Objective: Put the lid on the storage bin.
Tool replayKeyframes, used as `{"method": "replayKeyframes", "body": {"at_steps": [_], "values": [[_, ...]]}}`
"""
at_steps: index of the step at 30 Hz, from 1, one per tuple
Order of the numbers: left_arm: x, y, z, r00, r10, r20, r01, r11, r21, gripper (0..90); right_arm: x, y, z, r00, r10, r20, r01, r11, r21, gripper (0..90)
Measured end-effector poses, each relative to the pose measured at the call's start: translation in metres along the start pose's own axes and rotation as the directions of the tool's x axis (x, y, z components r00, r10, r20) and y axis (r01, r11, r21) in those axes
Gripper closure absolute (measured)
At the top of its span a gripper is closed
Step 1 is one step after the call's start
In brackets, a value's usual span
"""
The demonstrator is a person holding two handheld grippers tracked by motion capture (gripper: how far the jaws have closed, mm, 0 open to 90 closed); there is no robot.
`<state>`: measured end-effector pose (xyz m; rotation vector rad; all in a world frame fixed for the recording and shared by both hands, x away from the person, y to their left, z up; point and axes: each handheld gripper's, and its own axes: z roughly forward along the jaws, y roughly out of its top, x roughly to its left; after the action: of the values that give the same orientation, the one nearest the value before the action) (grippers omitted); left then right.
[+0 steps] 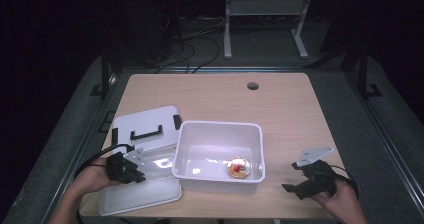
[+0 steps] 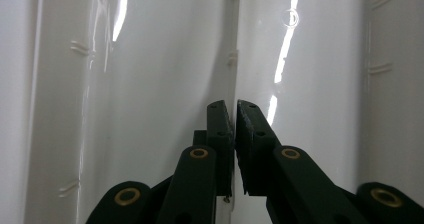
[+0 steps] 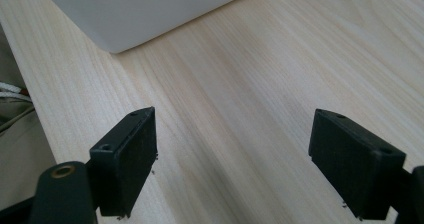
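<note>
The left tool (image 1: 134, 170) is closed on a thin ridge of the white lid (image 1: 145, 156), near the table's (image 1: 210, 94) front-left corner. The right tool (image 1: 295, 181) stands wide open, empty, near the front-right corner.

This looks like a lab or recording room set up for handling trials, not a home. A plain light wooden desk (image 1: 225, 101) with a round cable hole (image 1: 253, 86) stands alone on grey carpeted floor (image 1: 345, 99), lit from above while everything around it lies in darkness. Loose black cables (image 1: 195, 49) trail over the floor behind it, beside a white metal frame stand (image 1: 265, 14). Dark metal rails (image 1: 395, 139) border the desk's sides.
</note>
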<state>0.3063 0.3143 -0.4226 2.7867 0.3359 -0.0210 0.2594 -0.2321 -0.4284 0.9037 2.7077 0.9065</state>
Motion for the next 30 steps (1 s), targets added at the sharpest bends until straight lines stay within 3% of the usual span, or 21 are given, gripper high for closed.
{"method": "replayKeyframes", "body": {"at_steps": [6, 11, 22, 25, 30], "values": [[-0.001, -0.001, -0.003, 1.0000, -0.001, 0.003, 0.001, 1.0000, 0.005, 89.3, 0.001, 0.001, 0.001, 1.0000, -0.003, -0.005, 0.003, 1.000, 0.006, 18.7], [-0.003, -0.004, -0.017, 0.9999, 0.001, -0.011, -0.002, 1.0000, -0.005, 89.3, 0.001, 0.001, 0.002, 1.0000, -0.003, -0.003, 0.003, 1.000, 0.009, 18.7], [-0.005, -0.007, -0.073, 0.9994, 0.000, -0.035, -0.001, 0.9996, -0.027, 89.3, 0.000, 0.001, 0.003, 1.0000, -0.006, 0.002, 0.006, 1.000, 0.010, 18.6], [-0.007, -0.001, -0.092, 0.9977, 0.013, -0.067, -0.016, 0.9990, -0.042, 89.4, 0.000, 0.001, 0.004, 1.0000, -0.003, 0.005, 0.003, 1.000, 0.011, 17.9], [-0.007, 0.016, -0.120, 0.9956, 0.044, -0.083, -0.049, 0.9974, -0.054, 89.3, 0.000, 0.001, 0.004, 1.0000, 0.000, 0.007, 0.000, 1.000, 0.015, 17.6]]}}
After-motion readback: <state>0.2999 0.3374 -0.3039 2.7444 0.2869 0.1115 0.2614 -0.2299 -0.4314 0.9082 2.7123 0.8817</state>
